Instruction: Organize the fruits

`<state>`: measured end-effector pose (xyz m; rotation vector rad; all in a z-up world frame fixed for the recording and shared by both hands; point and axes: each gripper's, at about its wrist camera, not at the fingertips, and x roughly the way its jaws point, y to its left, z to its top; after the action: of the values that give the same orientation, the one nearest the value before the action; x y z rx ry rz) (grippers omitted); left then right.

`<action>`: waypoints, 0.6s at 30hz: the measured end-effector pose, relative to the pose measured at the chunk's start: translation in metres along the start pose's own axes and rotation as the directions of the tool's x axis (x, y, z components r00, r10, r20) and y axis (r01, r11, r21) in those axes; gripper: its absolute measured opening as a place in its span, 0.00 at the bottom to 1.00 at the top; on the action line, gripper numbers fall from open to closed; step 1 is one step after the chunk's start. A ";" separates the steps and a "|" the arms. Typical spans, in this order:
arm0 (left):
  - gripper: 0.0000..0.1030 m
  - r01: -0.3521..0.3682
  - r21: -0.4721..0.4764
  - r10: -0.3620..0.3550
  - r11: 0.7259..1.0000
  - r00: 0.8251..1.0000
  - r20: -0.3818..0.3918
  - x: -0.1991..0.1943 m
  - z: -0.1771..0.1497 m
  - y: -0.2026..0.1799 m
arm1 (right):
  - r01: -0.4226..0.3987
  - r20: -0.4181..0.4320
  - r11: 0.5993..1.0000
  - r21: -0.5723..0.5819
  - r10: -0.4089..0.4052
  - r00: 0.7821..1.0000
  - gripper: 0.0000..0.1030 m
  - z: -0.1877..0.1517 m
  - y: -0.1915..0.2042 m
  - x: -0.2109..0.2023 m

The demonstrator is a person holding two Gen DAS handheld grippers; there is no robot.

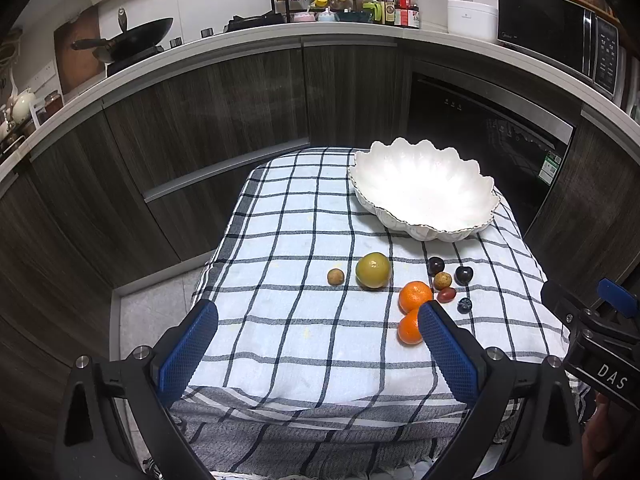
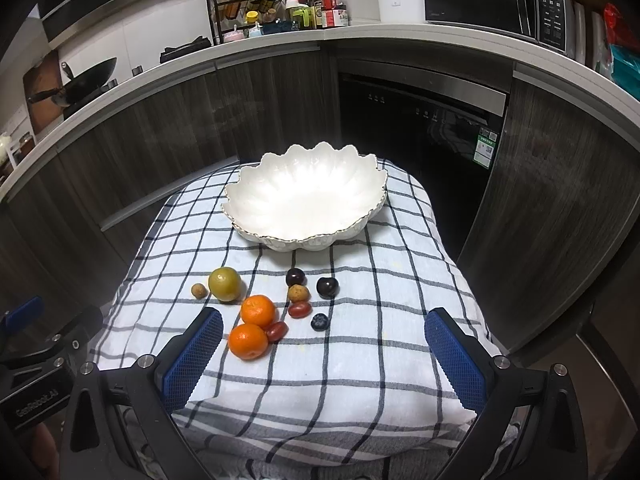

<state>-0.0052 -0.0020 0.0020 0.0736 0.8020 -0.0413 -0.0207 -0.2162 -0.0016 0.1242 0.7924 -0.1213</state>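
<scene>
Nothing is sorted yet: the white bowl stands empty near the far edge of the table; all the fruits lie loose on the cloth in front of it; the left tongs and right tongs both stand wide apart, holding nothing.

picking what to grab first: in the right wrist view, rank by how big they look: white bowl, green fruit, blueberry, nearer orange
1. white bowl, by far the largest
2. nearer orange and green fruit: these look alike; the orange lies closer to the camera, so no ranking
3. blueberry, smallest
</scene>
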 end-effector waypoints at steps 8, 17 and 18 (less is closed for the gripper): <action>1.00 -0.001 0.004 0.001 1.000 1.000 0.005 -0.007 0.005 -0.001 | -0.003 0.008 1.000 0.001 0.003 1.000 1.00 0.001 -0.001 -0.004; 1.00 0.001 0.009 -0.001 1.000 1.000 0.021 -0.009 0.009 0.003 | -0.007 0.034 1.000 0.005 0.007 0.999 1.00 0.002 -0.002 -0.008; 1.00 0.001 0.009 -0.002 1.000 1.000 0.022 -0.010 0.008 0.002 | -0.007 0.035 1.000 0.006 0.007 0.999 1.00 0.001 -0.002 -0.009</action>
<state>-0.0058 -0.0001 0.0147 0.0806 0.7799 -0.0468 -0.0259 -0.2174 0.0054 0.1299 0.7563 -0.1190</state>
